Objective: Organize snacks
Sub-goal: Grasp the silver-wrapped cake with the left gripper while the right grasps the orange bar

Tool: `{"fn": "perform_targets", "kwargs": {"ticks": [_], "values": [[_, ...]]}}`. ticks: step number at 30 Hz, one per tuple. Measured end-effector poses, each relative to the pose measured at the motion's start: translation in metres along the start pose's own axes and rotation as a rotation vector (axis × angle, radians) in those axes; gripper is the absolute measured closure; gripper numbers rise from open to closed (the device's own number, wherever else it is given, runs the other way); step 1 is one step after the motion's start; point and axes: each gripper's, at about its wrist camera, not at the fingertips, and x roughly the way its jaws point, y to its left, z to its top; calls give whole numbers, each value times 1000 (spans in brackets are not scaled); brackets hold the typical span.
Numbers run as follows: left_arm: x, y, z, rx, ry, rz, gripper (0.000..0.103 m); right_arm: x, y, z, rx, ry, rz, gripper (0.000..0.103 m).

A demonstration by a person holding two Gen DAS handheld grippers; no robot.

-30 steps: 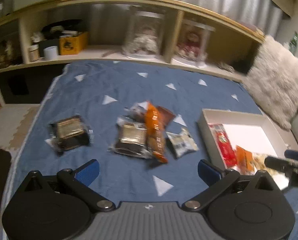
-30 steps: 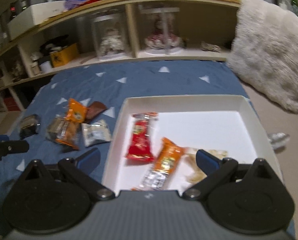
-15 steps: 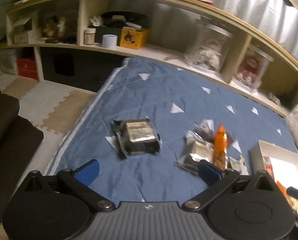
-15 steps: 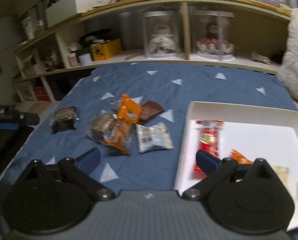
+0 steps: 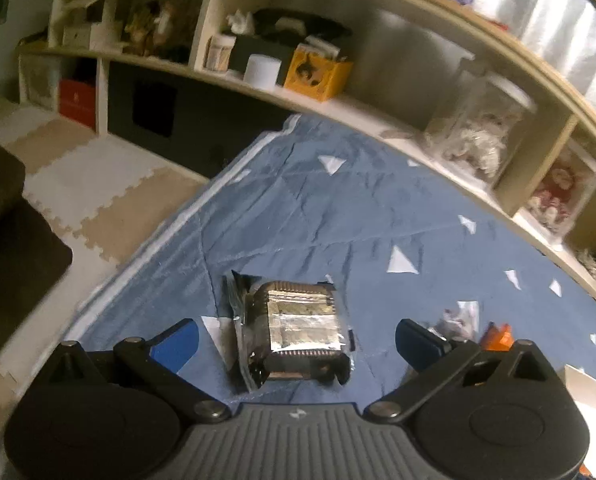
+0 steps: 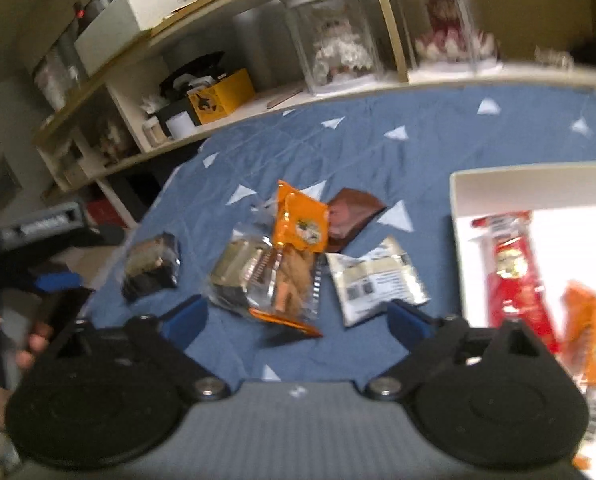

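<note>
Your left tongs [image 5: 296,336] gape wide around the foil-wrapped snack [image 5: 298,332] on the blue bedspread [image 5: 337,216], holding nothing. Right tongs [image 6: 298,318] empty, wide too. Roughly three packets sit in the white box [image 6: 455,200]; five remain outside.

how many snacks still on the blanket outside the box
5: dark cake alone at left; clear pack, orange pack, brown pack and white pack clustered. More may hide underneath.

Five loose snack packets [image 6: 282,276], one white box [image 6: 457,216].
</note>
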Motion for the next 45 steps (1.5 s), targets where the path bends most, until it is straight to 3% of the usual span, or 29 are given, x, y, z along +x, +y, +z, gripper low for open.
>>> {"fn": "perform_targets", "kwargs": {"ticks": [3,14,20,22,25,28,33,45], "values": [[17,0,-2,-25,6,13,0,16,-2,4,13,18,7,26],[41,-13,-3,93,22,87,0,52,-7,0,71,76,100,31],[40,-13,-5,131,35,90,12,51,-15,-2,95,77,120,52],[37,-12,-5,122,42,70,23,47,-16,-3,96,72,127,62],[31,-13,-5,121,54,60,31,40,-12,-1,74,63,120,71],[25,-11,-7,123,88,32,33,33,-11,-3,66,65,116,77],[10,-6,-17,109,155,-7,34,21,-14,-8,79,66,114,82],[-34,-15,-73,25,317,-67,33,-11,-13,-30,115,120,156,83]]}}
